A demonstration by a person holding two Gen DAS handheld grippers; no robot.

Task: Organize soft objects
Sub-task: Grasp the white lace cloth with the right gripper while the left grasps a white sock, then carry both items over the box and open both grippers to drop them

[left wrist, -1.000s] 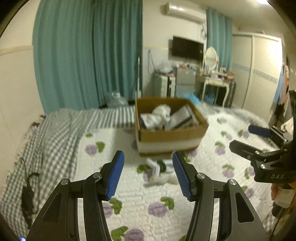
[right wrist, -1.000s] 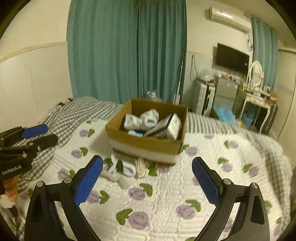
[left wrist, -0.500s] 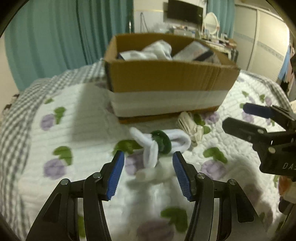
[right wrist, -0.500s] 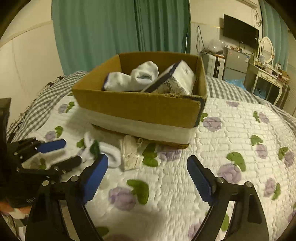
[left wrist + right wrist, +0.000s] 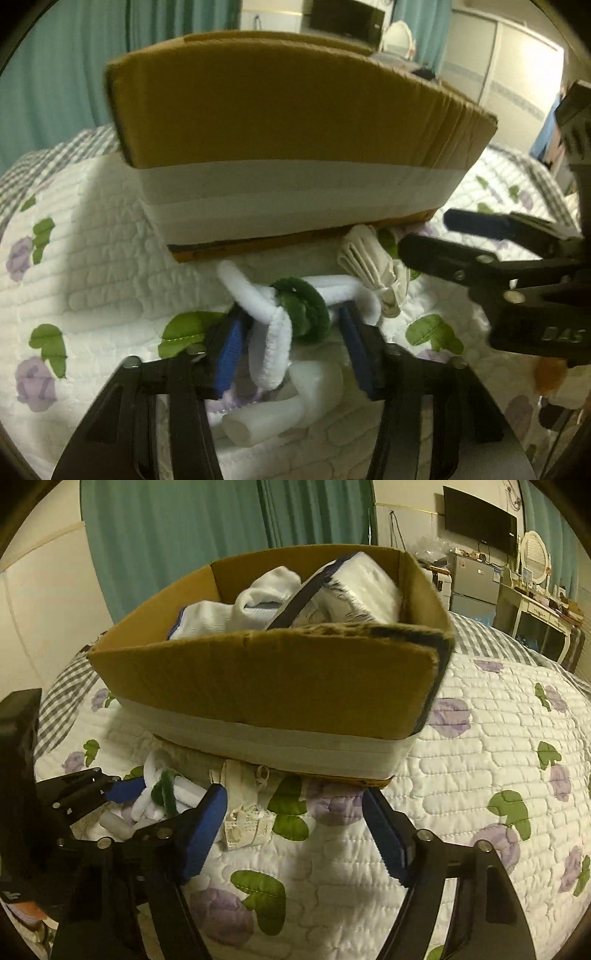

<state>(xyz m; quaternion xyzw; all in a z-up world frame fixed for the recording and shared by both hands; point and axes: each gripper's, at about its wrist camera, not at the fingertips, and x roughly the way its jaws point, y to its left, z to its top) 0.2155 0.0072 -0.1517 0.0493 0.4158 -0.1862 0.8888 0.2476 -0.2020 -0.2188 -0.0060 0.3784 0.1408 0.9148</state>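
A bundle of white and green fuzzy pipe-cleaner loops (image 5: pixel 291 306) lies on the quilt in front of a cardboard box (image 5: pixel 295 122). My left gripper (image 5: pixel 291 343) is open, its blue pads on either side of the bundle, low over the quilt. White foam tubes (image 5: pixel 280 410) lie under it. A folded cream cloth pouch (image 5: pixel 373 266) rests against the box foot; it also shows in the right wrist view (image 5: pixel 243 805). My right gripper (image 5: pixel 295 823) is open, just right of the pouch. The box (image 5: pixel 258 686) holds white socks (image 5: pixel 240 609) and a wrapped pack (image 5: pixel 354 587).
The bed has a white quilt (image 5: pixel 480 775) with purple flowers and green leaves and a grey checked blanket (image 5: pixel 62 698) at the left. Teal curtains (image 5: pixel 184 535), a TV (image 5: pixel 480 517) and a dressing table (image 5: pixel 535 605) stand behind the bed.
Both grippers have moved forward and down toward the box. My left gripper now straddles the pipe-cleaner bundle; my right gripper has come close to the cream pouch. Both stay open.
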